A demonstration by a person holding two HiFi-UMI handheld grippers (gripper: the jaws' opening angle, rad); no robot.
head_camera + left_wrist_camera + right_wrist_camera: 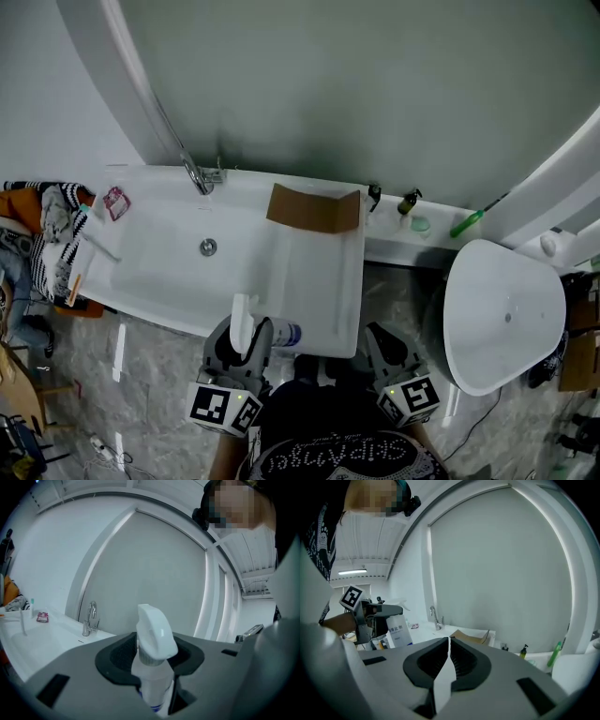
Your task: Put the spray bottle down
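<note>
"比例" on spray bottle [399,632] label, shirt [347,461] lettering illegible

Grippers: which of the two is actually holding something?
The left gripper: its fingers grip a white spray bottle just below the trigger head. The right gripper has its fingers pressed together with nothing between them.

The spray bottle [153,677] is white, the cardboard [314,211] brown.
</note>
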